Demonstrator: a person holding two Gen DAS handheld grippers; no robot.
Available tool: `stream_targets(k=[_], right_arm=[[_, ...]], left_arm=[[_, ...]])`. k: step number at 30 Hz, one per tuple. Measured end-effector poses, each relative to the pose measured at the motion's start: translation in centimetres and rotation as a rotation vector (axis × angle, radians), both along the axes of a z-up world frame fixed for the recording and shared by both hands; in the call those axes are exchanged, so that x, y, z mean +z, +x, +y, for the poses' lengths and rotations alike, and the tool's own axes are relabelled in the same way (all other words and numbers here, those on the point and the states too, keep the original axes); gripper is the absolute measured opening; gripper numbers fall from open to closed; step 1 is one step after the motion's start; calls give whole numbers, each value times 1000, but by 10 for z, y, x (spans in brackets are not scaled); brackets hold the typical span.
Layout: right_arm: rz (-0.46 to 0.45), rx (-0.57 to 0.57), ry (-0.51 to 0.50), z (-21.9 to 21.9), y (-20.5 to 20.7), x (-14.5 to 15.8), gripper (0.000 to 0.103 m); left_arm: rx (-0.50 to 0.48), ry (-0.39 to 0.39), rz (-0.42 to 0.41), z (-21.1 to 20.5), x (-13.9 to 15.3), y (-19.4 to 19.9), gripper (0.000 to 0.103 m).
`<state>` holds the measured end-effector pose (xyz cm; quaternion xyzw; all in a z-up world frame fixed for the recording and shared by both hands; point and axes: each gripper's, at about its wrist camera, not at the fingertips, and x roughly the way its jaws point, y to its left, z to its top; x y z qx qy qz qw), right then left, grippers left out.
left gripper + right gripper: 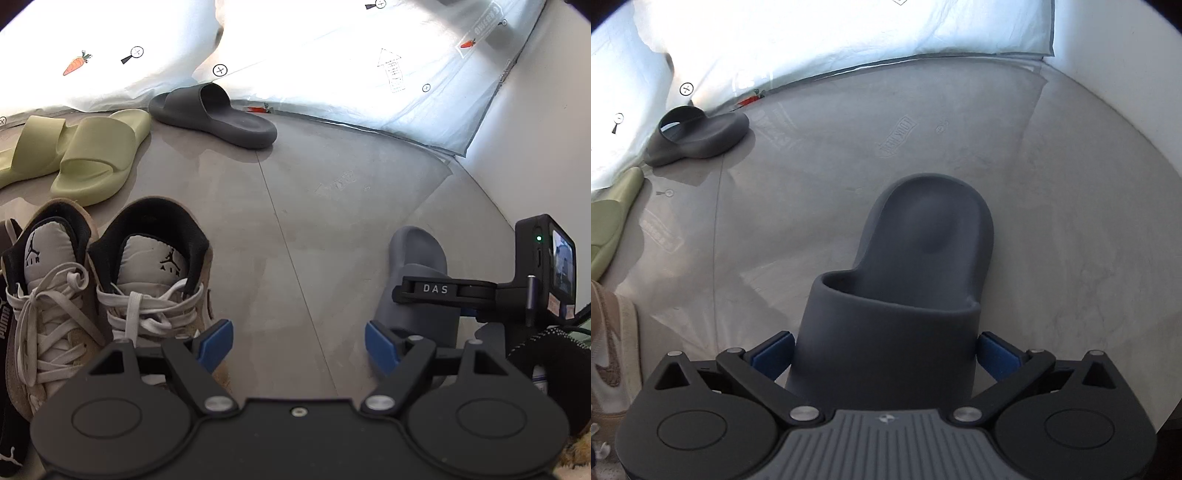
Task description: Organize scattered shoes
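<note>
With the right tongs [884,354] opening around the near grey slide [908,280], lift clear gently; left tongs [299,347] gape empty.

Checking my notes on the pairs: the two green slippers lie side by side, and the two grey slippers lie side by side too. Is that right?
Not quite. The green slippers do lie together, but the grey ones are apart: one grey slipper lies by the white sheet, the other grey slipper sits between the right gripper's fingers. The left wrist view shows both.
</note>
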<state>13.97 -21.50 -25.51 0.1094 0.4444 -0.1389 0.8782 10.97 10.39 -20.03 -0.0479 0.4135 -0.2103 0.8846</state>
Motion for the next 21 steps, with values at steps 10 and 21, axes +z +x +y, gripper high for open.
stream_targets(k=[10,21], right_arm=[[0,464,-74,-5,-16,-3,102],[-20,585,-96,-5,-28,-4,103]], left_arm=[[22,-2,-1,11,1,-3,79],[-16,3,-18,-3,6,8,79]])
